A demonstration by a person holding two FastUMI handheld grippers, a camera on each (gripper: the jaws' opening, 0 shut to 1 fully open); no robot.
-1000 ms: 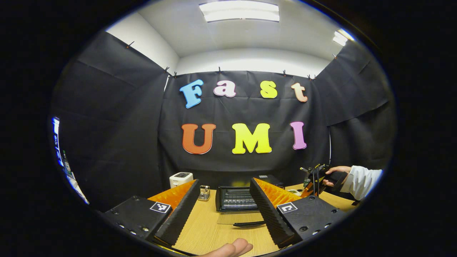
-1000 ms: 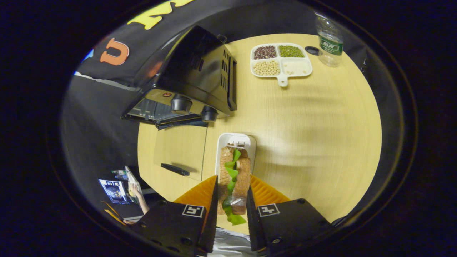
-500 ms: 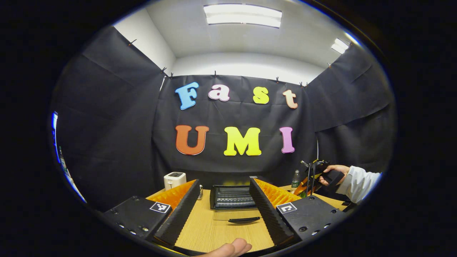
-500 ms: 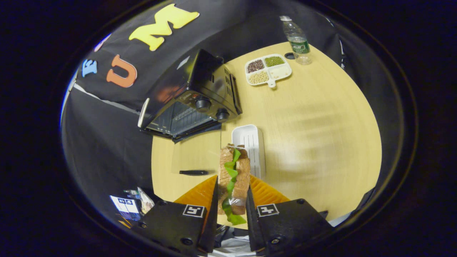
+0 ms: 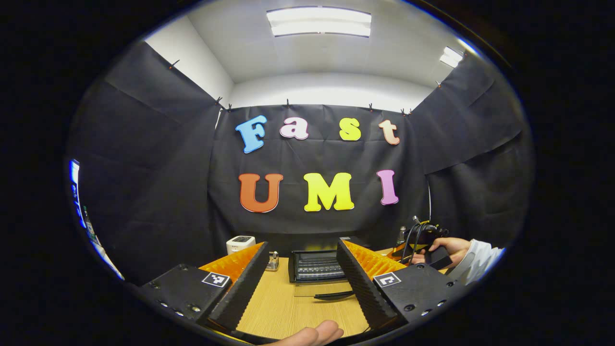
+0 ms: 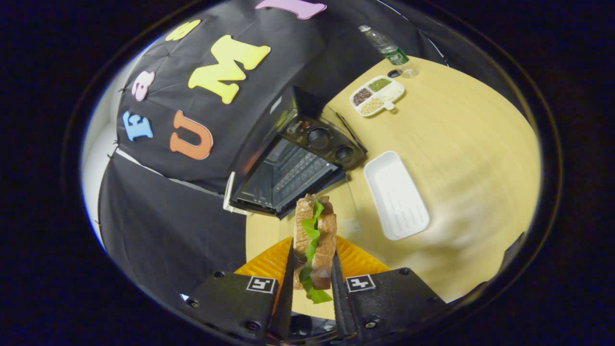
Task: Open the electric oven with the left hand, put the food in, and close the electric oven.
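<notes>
The black electric oven (image 6: 312,144) stands at the back of the wooden table, its cavity (image 6: 283,179) open and its rack visible. In the left gripper view the oven (image 5: 314,265) faces me, its glass door lying flat with the dark handle (image 5: 334,295) nearest. My left gripper (image 5: 301,250) is open, nothing between its fingers, well back from the door. My right gripper (image 6: 312,244) is shut on a brown-bread sandwich (image 6: 314,223) with green lettuce, held in the air in front of the cavity. The right gripper (image 5: 420,238) and the hand holding it appear right of the oven.
An empty white tray (image 6: 396,194) lies right of the oven. Farther back stand a divided plate of beans (image 6: 377,93) and a water bottle (image 6: 389,48). Left of the oven are a small white appliance (image 5: 240,243) and a little jar (image 5: 274,261).
My right gripper has lifted the sandwich off the white tray and swung it left to face the oven's open cavity. The left gripper has barely moved.
</notes>
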